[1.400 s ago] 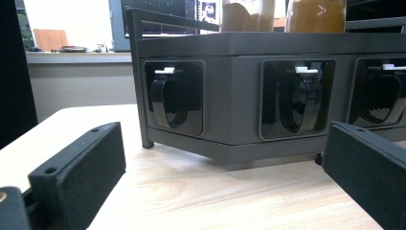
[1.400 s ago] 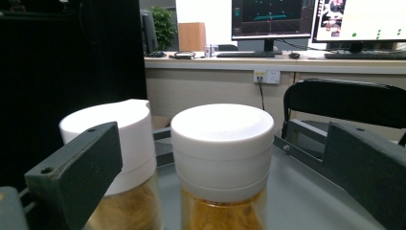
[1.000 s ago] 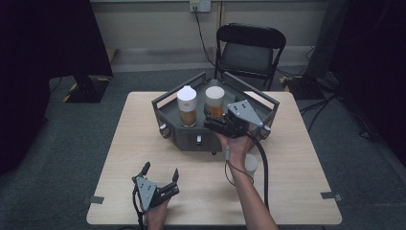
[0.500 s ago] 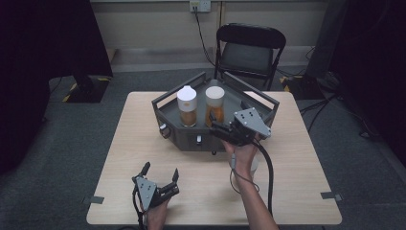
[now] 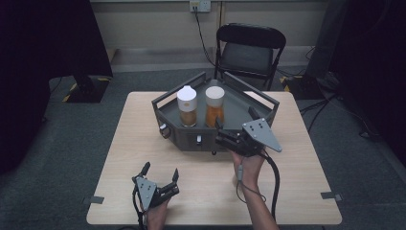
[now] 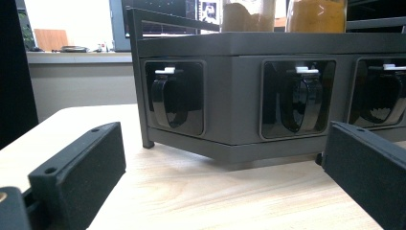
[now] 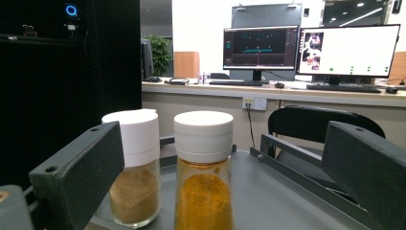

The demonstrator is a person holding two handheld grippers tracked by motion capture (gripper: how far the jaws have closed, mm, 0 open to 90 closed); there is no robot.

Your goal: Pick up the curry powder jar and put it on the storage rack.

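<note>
- My right tongs (image 5: 224,139) hang over the front edge of the grey rack (image 5: 167,111) that sits at the middle of the table (image 5: 129,143), pointing in toward the two jars; their jaws stand wide apart and hold nothing.
- Through the right gripper view I look between those jaws at the orange-filled jar (image 7: 203,172), which stands upright with a white lid on the rack's top tray, nearly centred in the gap but apart from both jaws.
- Just beside it, on its left in that view, stands the tan-filled jar (image 7: 136,167), also upright and white-capped; I think the two jars are very close but not touching, though the angle is poor for that.
- From the high view, the orange-filled jar (image 5: 215,106) is the one nearer my right tongs, and the tan-filled jar (image 5: 187,105) stands on its left.
- My left tongs (image 5: 159,171) rest low over the near part of the table, well apart from the rack, with the jaws spread and empty.
- The left gripper view looks level across the wood at the rack's front faces (image 6: 239,96), where I see glossy black handles (image 6: 299,103) set in recessed panels.
- Behind the table stands a black folding chair (image 5: 249,48).
- The grey three-cornered plate (image 5: 261,134) on top of my right tongs points to the right.
</note>
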